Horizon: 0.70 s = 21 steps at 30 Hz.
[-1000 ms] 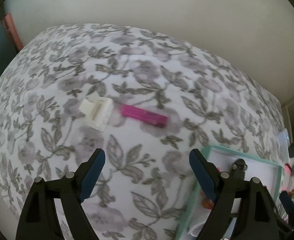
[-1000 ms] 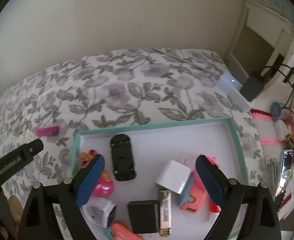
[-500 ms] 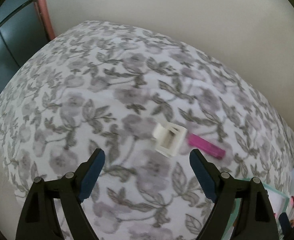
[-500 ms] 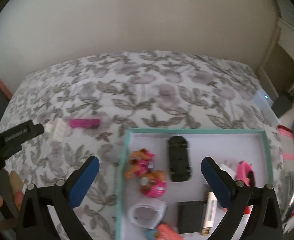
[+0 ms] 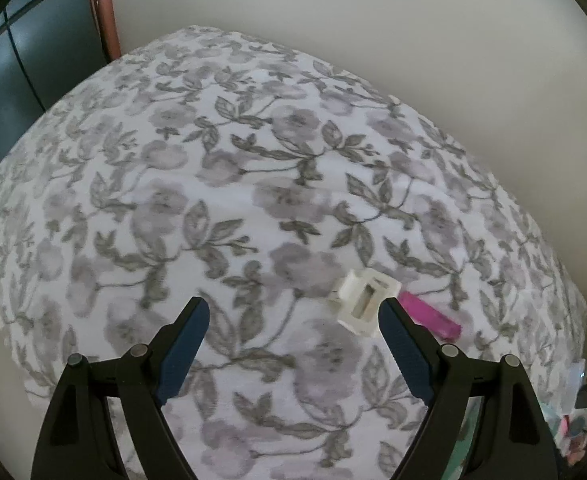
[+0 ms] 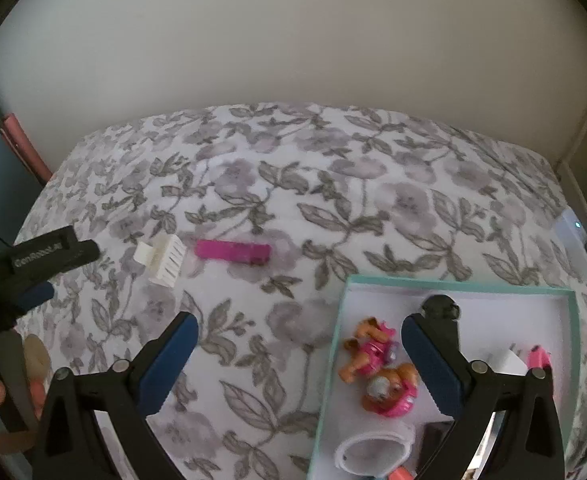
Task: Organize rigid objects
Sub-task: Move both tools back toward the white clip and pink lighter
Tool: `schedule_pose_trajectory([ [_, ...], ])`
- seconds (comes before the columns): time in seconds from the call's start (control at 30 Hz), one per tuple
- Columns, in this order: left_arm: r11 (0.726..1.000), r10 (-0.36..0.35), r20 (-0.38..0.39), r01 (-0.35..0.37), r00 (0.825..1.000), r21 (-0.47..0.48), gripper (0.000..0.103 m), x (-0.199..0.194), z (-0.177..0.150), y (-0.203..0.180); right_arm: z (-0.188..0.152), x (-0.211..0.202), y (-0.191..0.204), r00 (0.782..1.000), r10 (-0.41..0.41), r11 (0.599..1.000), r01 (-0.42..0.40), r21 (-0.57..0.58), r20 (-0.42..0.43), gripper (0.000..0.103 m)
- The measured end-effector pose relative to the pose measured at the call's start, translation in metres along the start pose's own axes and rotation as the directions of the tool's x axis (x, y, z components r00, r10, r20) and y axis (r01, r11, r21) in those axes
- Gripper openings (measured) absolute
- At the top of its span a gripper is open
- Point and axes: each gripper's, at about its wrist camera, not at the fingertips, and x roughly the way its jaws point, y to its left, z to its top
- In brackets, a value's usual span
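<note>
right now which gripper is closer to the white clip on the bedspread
Left. The left gripper hangs open right beside the white clip. The right gripper sits farther off, open, partly over the tray.

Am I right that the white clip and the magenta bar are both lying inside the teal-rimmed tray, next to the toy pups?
Not quite. The white clip and the magenta bar lie on the floral cloth, outside the teal-rimmed tray. Only the toy pups are inside, as the right wrist view shows.
</note>
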Motion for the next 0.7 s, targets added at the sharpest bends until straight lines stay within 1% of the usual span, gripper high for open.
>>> schedule_pose_trajectory([
  [0.07,1.0,-0.023,-0.005,0.023,1.0,0.002,0.087,0.003,0.001,-0.004,0.004,0.006,0.005,1.0,0.011,1.0,-0.011,-0.01,0.002,0.103],
  [0.1,0.999,-0.03,-0.009,0.03,0.999,0.018,0.087,0.006,0.002,-0.007,0.005,0.009,0.008,1.0,0.013,1.0,-0.013,-0.013,0.0,0.103],
  [0.2,0.998,-0.023,-0.012,0.024,1.0,0.066,0.087,0.017,0.006,-0.011,0.009,0.024,0.016,0.999,0.033,0.999,-0.034,-0.026,-0.014,0.103],
  [0.3,0.993,-0.062,-0.036,0.065,0.997,0.094,0.087,0.029,0.011,-0.015,0.014,0.039,0.022,0.998,0.055,0.998,-0.056,-0.026,-0.026,0.103],
  [0.37,0.988,-0.079,-0.044,0.084,0.996,0.129,0.087,0.035,0.013,-0.021,0.016,0.048,0.024,0.997,0.07,0.997,-0.071,-0.019,-0.033,0.103],
  [0.47,0.978,-0.082,-0.048,0.09,0.995,0.19,0.087,0.044,0.013,-0.032,0.019,0.058,0.026,0.997,0.071,0.997,-0.072,-0.021,-0.04,0.103],
  [0.57,0.969,-0.101,-0.069,0.114,0.992,0.221,0.087,0.055,0.012,-0.04,0.021,0.066,0.026,0.996,0.074,0.997,-0.075,-0.026,-0.045,0.103],
  [0.7,0.959,-0.089,-0.081,0.107,0.993,0.263,0.087,0.069,0.009,-0.048,0.024,0.074,0.023,0.996,0.068,0.997,-0.069,-0.021,-0.052,0.103],
])
